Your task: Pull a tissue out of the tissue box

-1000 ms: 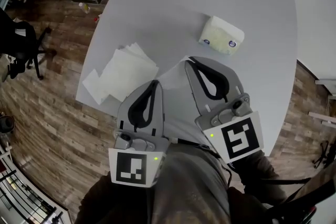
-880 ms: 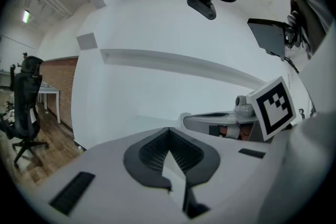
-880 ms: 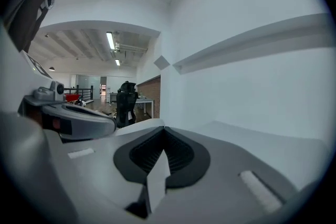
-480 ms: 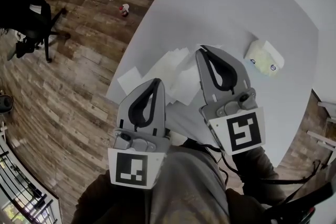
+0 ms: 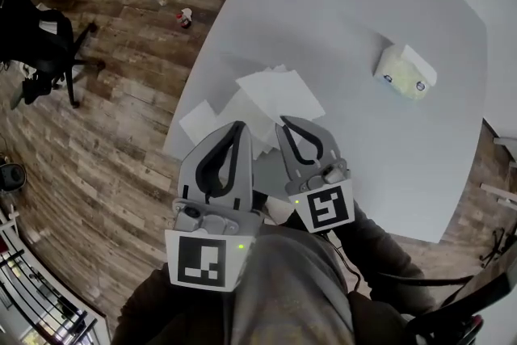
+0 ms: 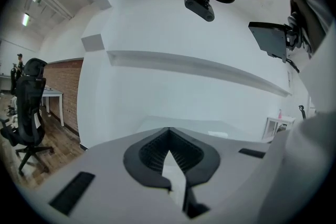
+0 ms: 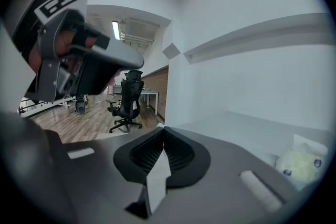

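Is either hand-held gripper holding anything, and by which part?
Nothing is held. The left hand-held gripper and right hand-held gripper are both shut and empty; the loose tissues lie on the table.

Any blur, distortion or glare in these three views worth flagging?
Head view: sharp, even light, edges bowed; tissue box clear. Left gripper view: fisheye, black corners, mosaic patch on top. Right gripper view: same fisheye, tissue box soft near the rim.

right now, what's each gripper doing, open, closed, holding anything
left gripper: closed, tips together, nothing held.
right gripper: closed, tips together, nothing held.
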`<action>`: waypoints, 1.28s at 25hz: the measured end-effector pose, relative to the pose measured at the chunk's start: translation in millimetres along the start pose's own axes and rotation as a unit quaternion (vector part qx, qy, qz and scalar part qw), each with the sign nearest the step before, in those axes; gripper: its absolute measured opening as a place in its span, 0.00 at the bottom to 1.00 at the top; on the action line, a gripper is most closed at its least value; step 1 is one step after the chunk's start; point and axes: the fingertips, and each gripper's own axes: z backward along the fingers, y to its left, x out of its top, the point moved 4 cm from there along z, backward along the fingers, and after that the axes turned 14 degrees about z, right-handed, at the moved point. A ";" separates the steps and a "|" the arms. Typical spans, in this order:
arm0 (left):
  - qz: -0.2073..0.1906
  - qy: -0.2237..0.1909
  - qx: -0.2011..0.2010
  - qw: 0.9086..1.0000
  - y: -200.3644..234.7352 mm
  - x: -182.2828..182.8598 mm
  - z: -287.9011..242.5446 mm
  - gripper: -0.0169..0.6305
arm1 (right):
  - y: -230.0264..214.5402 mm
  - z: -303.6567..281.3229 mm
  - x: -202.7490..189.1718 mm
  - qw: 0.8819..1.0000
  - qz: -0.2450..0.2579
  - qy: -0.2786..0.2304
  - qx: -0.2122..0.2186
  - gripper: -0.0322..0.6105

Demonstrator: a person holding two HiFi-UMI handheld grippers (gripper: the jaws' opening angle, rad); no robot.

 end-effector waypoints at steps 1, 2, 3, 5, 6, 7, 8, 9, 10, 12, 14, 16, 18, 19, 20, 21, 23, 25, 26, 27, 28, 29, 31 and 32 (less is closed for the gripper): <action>-0.002 0.001 -0.003 1.000 -2.5 -0.7 0.5 0.02 | 9.9 -1.4 -10.1 1.000 -0.006 0.013 0.012 0.06; -0.003 0.002 -0.007 1.000 -5.0 -1.4 1.1 0.02 | 18.9 -2.9 -18.6 0.999 -0.014 0.023 0.025 0.07; -0.006 0.004 -0.011 1.000 -7.3 -2.2 2.0 0.02 | 27.1 -4.0 -25.4 0.999 -0.022 0.031 0.038 0.10; -0.012 0.008 -0.020 1.000 -11.5 -4.0 4.2 0.02 | 41.3 -3.7 -32.9 0.997 -0.036 0.038 0.063 0.12; -0.015 0.010 -0.025 1.000 -13.7 -4.7 5.4 0.02 | 46.9 -1.8 -33.8 0.996 -0.045 0.039 0.072 0.18; -0.018 0.011 -0.029 0.999 -16.0 -5.1 6.5 0.02 | 51.2 1.2 -32.9 0.995 -0.056 0.037 0.078 0.21; -0.019 0.009 -0.032 0.999 -18.5 -5.0 7.9 0.02 | 54.6 5.4 -30.8 0.994 -0.066 0.034 0.082 0.24; -0.021 0.006 -0.033 0.999 -21.6 -4.6 9.6 0.02 | 57.5 11.2 -28.1 0.993 -0.077 0.028 0.085 0.26; -0.022 0.001 -0.034 0.999 -25.6 -4.6 11.8 0.02 | 59.8 18.9 -25.3 0.992 -0.088 0.021 0.086 0.26; -0.026 -0.006 -0.037 0.999 -37.8 -6.3 17.1 0.02 | 60.4 40.7 -20.3 0.991 -0.108 0.004 0.079 0.26; -0.029 -0.013 -0.041 0.999 -56.1 -9.8 24.4 0.02 | 52.8 70.0 -14.5 0.991 -0.122 -0.011 0.061 0.25; -0.035 -0.026 -0.041 0.998 -78.7 -12.5 34.2 0.02 | 37.6 106.2 -5.4 0.990 -0.134 -0.026 0.036 0.25; -0.038 -0.047 -0.039 0.997 -105.5 -14.3 45.6 0.02 | 18.0 148.4 6.2 0.990 -0.137 -0.043 0.009 0.25; -0.039 -0.054 -0.043 0.997 -121.1 -16.2 52.0 0.02 | 8.3 171.5 13.2 0.989 -0.141 -0.054 -0.003 0.25; -0.040 -0.060 -0.049 0.996 -138.1 -18.7 59.0 0.02 | -0.4 195.5 20.8 0.987 -0.148 -0.066 -0.014 0.24; -0.039 -0.065 -0.057 0.995 -155.9 -21.3 66.3 0.02 | -7.8 219.5 28.3 0.984 -0.158 -0.077 -0.026 0.23; -0.037 -0.074 -0.075 0.994 -192.3 -26.2 80.6 0.02 | -19.1 266.1 41.5 0.979 -0.170 -0.093 -0.054 0.21; -0.035 -0.077 -0.096 0.992 -228.2 -31.1 92.4 0.02 | -29.1 309.1 53.3 0.975 -0.174 -0.102 -0.087 0.19; -0.037 -0.074 -0.110 0.990 -245.5 -33.8 96.8 0.02 | -34.3 328.2 58.7 0.973 -0.178 -0.106 -0.105 0.17; -0.044 -0.065 -0.125 0.989 -261.2 -36.3 100.4 0.02 | -39.3 345.0 64.1 0.969 -0.182 -0.111 -0.122 0.14; -0.054 -0.057 -0.138 0.987 -274.6 -38.1 103.1 0.02 | -43.6 359.1 69.2 0.966 -0.184 -0.115 -0.138 0.11; -0.066 -0.052 -0.149 0.985 -285.7 -38.7 104.9 0.02 | -47.2 370.5 74.0 0.964 -0.182 -0.119 -0.153 0.09; -0.096 -0.052 -0.171 0.979 -302.2 -37.8 105.3 0.02 | -52.9 385.2 82.7 0.961 -0.168 -0.125 -0.179 0.06; -0.105 -0.054 -0.181 0.976 -308.7 -36.5 104.6 0.02 | -54.7 389.7 87.0 0.960 -0.159 -0.128 -0.190 0.05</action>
